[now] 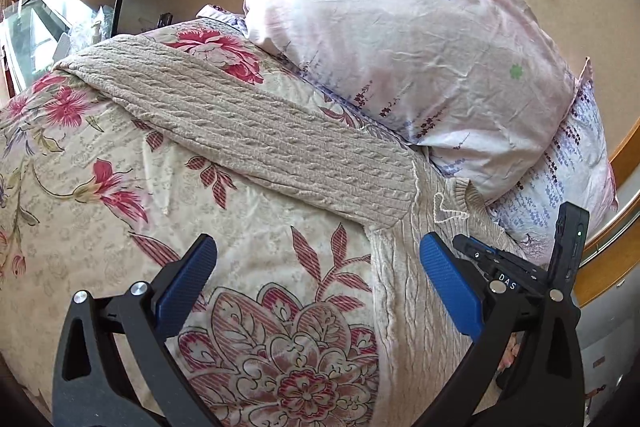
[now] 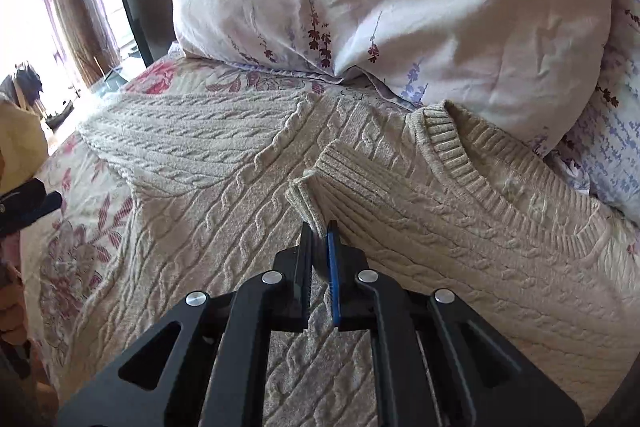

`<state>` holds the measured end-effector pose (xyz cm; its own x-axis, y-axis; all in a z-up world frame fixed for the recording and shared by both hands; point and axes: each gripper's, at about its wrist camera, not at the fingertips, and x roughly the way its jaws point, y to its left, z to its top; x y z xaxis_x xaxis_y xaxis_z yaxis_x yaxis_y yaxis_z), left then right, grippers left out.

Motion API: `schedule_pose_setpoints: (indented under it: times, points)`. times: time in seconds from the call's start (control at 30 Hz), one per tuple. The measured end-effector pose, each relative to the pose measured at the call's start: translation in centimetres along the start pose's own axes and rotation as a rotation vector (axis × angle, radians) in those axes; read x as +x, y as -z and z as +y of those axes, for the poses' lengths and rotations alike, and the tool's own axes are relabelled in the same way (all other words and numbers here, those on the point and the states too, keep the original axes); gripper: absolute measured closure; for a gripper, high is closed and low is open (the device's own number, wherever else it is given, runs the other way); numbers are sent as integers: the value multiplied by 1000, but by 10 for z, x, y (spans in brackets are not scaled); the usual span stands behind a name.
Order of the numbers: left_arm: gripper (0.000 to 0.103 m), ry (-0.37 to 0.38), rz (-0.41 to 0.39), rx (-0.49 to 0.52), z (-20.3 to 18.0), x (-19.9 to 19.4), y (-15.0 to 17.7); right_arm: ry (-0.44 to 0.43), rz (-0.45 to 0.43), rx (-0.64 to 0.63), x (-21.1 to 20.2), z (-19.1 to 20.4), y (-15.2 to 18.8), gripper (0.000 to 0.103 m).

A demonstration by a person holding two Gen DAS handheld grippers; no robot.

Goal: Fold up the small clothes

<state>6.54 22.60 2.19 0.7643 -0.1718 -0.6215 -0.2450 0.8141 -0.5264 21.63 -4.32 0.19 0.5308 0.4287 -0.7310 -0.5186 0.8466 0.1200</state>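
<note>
Beige cable-knit sweater [image 2: 224, 195] lies spread on the bed over a floral quilt [image 1: 120, 211], neckline [image 2: 480, 171] toward the pillows [image 1: 400, 39]; one sleeve [image 1: 256, 131] stretches flat across the quilt, away from the body.

Right hand-held gripper [image 2: 320, 231]: jaws pinched tight on the ribbed cuff [image 2: 320, 183] of the other sleeve, which is drawn in over the chest; grip sits at the cuff edge, likely so the whole sleeve follows when laid across the body.

Left hand-held gripper [image 1: 316, 283]: jaws wide, nothing between them; hovers above quilt and the sweater's side edge, clear of the fabric; probably free to reach the outstretched sleeve next.

Judgement: early in the fold; first sleeve being brought inward, second not yet folded.
</note>
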Motion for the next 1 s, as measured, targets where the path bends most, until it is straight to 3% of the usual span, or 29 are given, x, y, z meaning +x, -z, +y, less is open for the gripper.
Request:
schedule_pose_setpoints:
  times: [0.07,0.1,0.17,0.2,0.23,0.37,0.5,0.67,0.8,0.87,1.0]
  points:
    - [2,38,19,-79,13,5,-9,-28,31,27,5,-3,4,94]
    - [2,48,30,-118,20,8,-13,-63,28,58,1,-6,7,87]
    - [2,62,40,-169,31,12,-22,-190,10,166,-18,-20,12,50]
    - [2,49,38,-183,35,14,-25,-253,-29,226,-35,-29,17,21]
    - [2,26,38,-198,39,15,-29,-306,-75,275,-50,-37,22,11]
    - [3,59,58,-274,55,23,-41,-460,-184,365,-100,-60,50,11]
    - [4,64,42,-331,66,27,-52,-561,-245,373,-111,-68,79,10]
    - [31,26,17,-412,88,27,-64,-629,-261,471,-103,-87,97,10]
    - [46,15,-7,-454,104,27,-71,-632,-275,476,-105,-88,98,9]
    - [62,0,-19,-478,112,28,-73,-646,-276,475,-107,-87,99,9]
    - [81,-14,-53,-536,130,27,-74,-655,-272,466,-106,-83,98,9]
